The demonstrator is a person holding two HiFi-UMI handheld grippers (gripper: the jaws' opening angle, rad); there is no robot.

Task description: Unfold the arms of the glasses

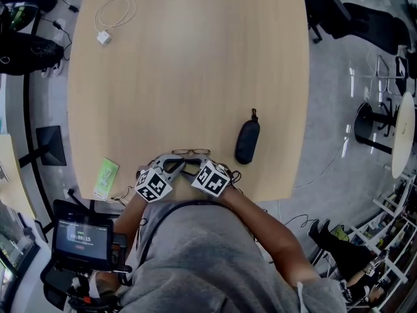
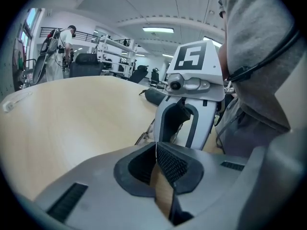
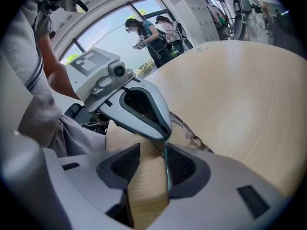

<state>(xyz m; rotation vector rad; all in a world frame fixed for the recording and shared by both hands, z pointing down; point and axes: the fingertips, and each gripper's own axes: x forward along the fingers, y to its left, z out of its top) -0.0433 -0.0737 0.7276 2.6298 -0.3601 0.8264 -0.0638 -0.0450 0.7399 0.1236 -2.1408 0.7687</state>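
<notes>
The thin-rimmed glasses lie on the wooden table close to its near edge. Both grippers meet just in front of them. My left gripper has its jaws nearly together, pinched on a thin glasses arm. My right gripper stands open, bare wood showing in the gap. A thin glasses arm runs along its right-hand pad. The frame front pokes out beyond the left gripper's tip. The lenses show low beside the right gripper in the left gripper view.
A black soft case lies right of the glasses. A green packet sits at the near left edge. A coiled white cable rests at the far left corner. A small screen device is below the table. People stand in the background.
</notes>
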